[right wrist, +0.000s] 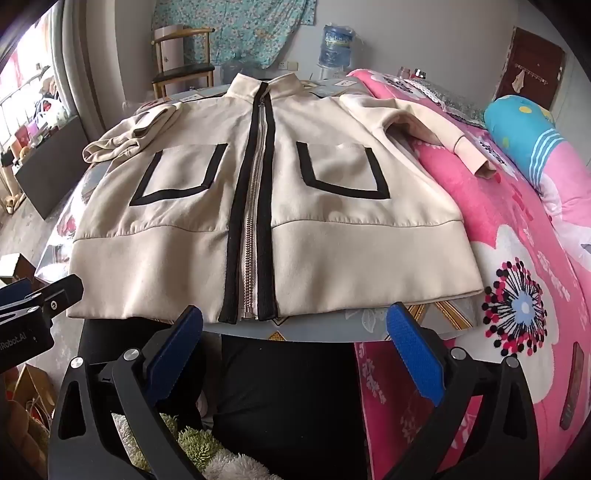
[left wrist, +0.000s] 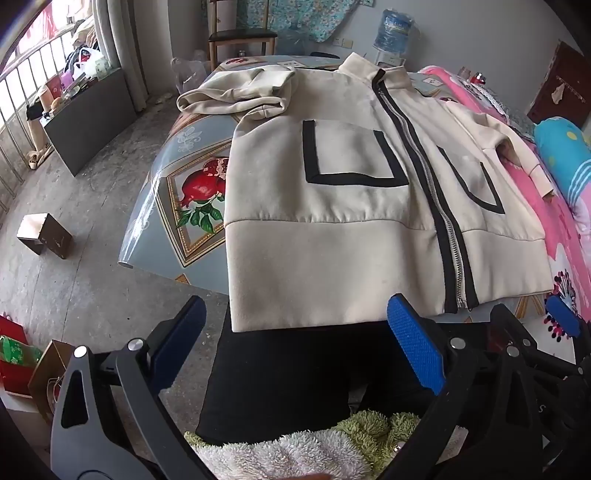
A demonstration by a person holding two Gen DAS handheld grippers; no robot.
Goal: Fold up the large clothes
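Note:
A cream jacket with black trim and a closed zipper lies front up on a table covered in a fruit-print cloth. One sleeve is bunched at the far left. The other sleeve reaches onto the pink bedding. My left gripper hovers open just before the hem's left half, with nothing between its blue pads. Beside it, my right gripper is open in front of the zipper's lower end and holds nothing. Each gripper shows at the edge of the other's view.
A bed with a pink floral blanket butts against the table's right side. Behind the table stand a wooden chair and a water bottle. A small cardboard box sits on the floor at left. A person's black trousers are below.

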